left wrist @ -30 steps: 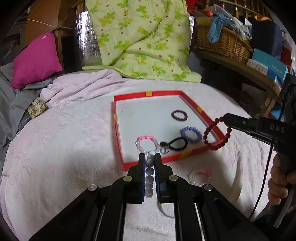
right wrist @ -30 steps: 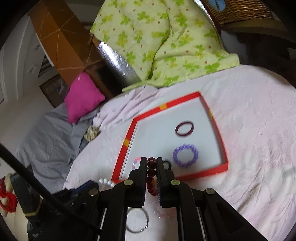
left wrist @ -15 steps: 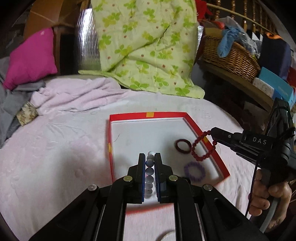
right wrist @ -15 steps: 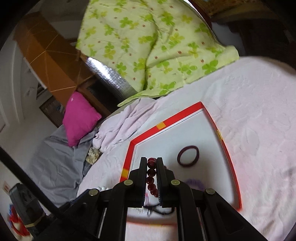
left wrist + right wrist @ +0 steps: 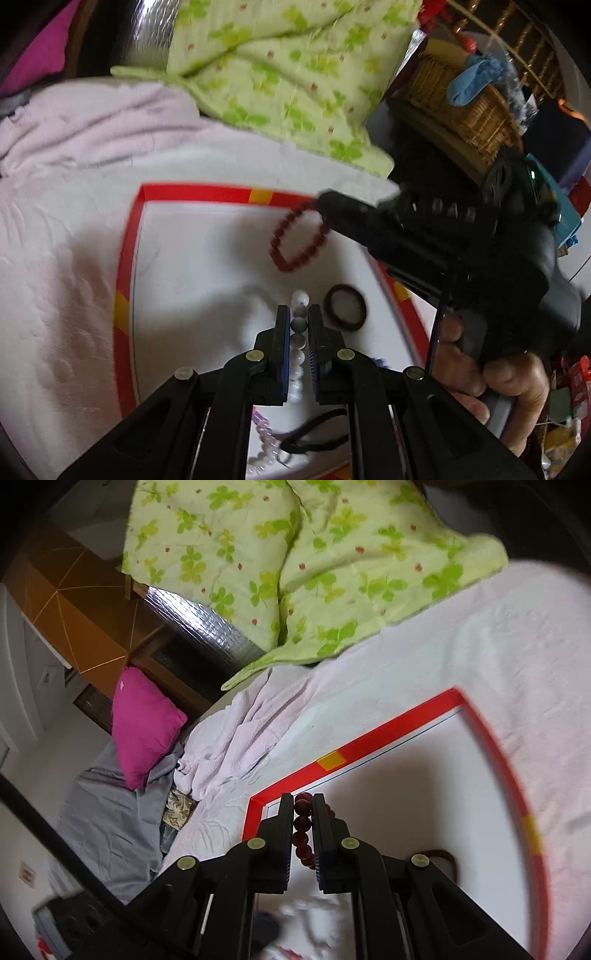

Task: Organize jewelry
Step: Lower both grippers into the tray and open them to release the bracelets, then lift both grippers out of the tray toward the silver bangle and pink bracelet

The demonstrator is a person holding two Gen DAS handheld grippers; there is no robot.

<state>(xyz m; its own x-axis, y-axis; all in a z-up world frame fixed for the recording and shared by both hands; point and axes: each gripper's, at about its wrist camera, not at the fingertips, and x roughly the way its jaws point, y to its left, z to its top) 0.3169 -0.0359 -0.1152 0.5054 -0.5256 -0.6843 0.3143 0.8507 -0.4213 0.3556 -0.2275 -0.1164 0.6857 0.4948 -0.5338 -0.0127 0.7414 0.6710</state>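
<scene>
Grippers are both hovering over the red-rimmed white tray: left gripper is pinching the pale grey-and-white bead bracelet, right gripper the dark red bead bracelet. Letting go carelessly risks the dangling red loop tangling with the dark brown ring bangle.

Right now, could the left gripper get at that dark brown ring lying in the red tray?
Probably not yet. The dark ring lies free just right of the left gripper, with nothing between them, but that gripper is shut on a white bead bracelet, so it would likely need to drop that into the tray first.
</scene>
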